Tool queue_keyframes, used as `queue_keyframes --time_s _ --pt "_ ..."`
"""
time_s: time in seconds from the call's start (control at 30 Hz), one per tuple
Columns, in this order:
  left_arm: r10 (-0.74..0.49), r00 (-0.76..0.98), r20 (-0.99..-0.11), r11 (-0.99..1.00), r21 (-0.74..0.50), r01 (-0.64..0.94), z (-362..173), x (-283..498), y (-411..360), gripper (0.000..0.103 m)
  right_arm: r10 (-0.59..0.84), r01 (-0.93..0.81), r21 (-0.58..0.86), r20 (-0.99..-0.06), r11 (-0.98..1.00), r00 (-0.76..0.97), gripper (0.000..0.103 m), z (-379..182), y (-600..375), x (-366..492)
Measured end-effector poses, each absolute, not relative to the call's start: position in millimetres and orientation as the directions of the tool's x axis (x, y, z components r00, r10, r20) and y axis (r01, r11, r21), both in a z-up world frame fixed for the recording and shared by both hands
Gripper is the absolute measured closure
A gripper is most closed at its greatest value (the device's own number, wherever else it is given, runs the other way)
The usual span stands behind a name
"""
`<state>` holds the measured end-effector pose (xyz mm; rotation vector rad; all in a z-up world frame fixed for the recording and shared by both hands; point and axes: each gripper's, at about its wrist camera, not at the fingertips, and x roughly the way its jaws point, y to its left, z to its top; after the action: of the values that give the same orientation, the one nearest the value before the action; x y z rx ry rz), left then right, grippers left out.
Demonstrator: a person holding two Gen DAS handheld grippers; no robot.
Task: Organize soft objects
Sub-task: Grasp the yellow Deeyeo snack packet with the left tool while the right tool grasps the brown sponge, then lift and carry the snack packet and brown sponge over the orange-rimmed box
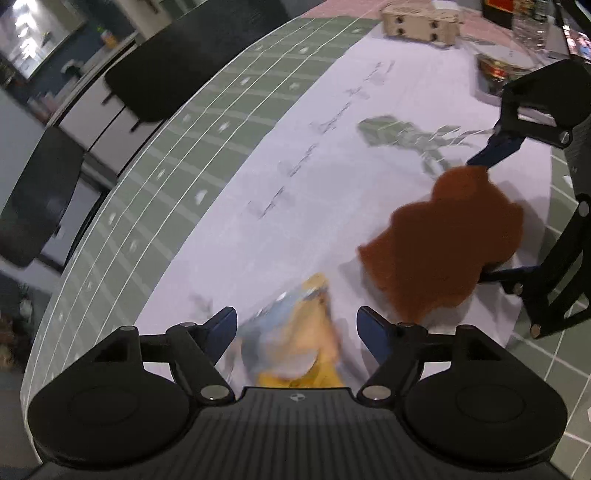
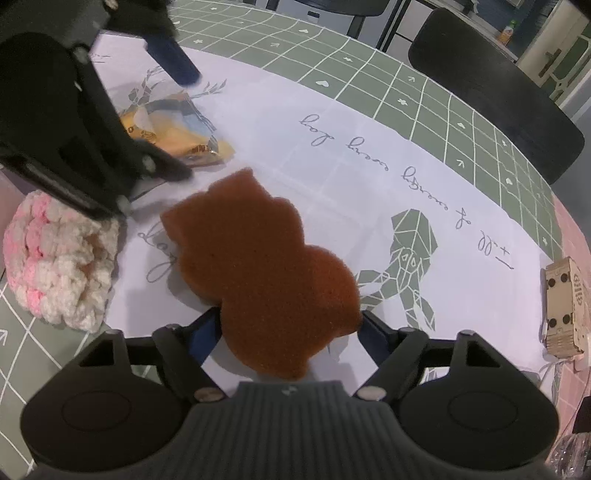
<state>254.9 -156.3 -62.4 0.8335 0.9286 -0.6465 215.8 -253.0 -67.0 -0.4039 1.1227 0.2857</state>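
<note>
A brown animal-shaped sponge (image 2: 269, 273) sits between the fingers of my right gripper (image 2: 288, 325), which is shut on it just above the white cloth (image 2: 332, 177). It also shows in the left wrist view (image 1: 447, 240). My left gripper (image 1: 297, 328) is open, its fingers either side of a yellow and blue packet (image 1: 299, 339) lying on the cloth. That packet shows in the right wrist view (image 2: 181, 136), partly hidden by the left gripper's body. A pink and white crocheted pad (image 2: 59, 262) lies at the cloth's left edge.
The cloth lies on a green grid mat (image 2: 406, 85). A cardboard box (image 2: 563, 306) stands at the right edge and shows far off in the left wrist view (image 1: 417, 20). Black chairs (image 2: 495, 92) stand beyond the table. A tin and bottles (image 1: 506, 66) are at the far right.
</note>
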Motion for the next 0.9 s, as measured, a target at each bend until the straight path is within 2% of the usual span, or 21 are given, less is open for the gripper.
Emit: queue_keyframes --time_s 0.2,0.27,0.37,0.47,0.57,0.67,0.8,0.9 --pt "-0.071 0.388 -0.919 0.636 0.257 0.728 -58 269 -130 0.015 0.034 -0.431 -0.166 -0.907 0.887 0.419 0.015 -68 -246 221" --pt "-0.078 0.356 -0.931 0.654 0.222 0.723 -58 270 -124 0.015 0.045 -0.453 -0.175 -0.900 0.874 0.434 0.008 -67 -243 221" --pt "-0.107 0.312 -0.944 0.672 0.163 0.723 -58 272 -123 0.015 0.061 -0.501 -0.211 -0.879 0.839 0.472 0.006 -66 -237 219" --pt "-0.126 0.261 -0.957 0.687 0.105 0.719 -63 273 -125 0.015 0.064 -0.519 -0.216 -0.881 0.827 0.469 0.006 -68 -238 222" --pt "-0.086 0.282 -0.956 0.672 0.154 0.724 -70 270 -130 0.015 0.071 -0.523 -0.202 -0.887 0.828 0.456 0.007 -71 -240 225" --pt "-0.081 0.283 -0.956 0.673 0.157 0.723 -75 268 -131 0.015 0.091 -0.520 -0.170 -0.894 0.837 0.439 0.013 -72 -244 225" --pt "-0.081 0.273 -0.959 0.682 0.146 0.717 -76 269 -127 0.016 0.111 -0.519 -0.150 -0.893 0.841 0.437 0.017 -71 -246 221" --pt "-0.095 0.256 -0.962 0.687 0.122 0.716 -75 271 -125 0.020 0.115 -0.510 -0.144 -0.890 0.848 0.441 0.019 -70 -248 220"
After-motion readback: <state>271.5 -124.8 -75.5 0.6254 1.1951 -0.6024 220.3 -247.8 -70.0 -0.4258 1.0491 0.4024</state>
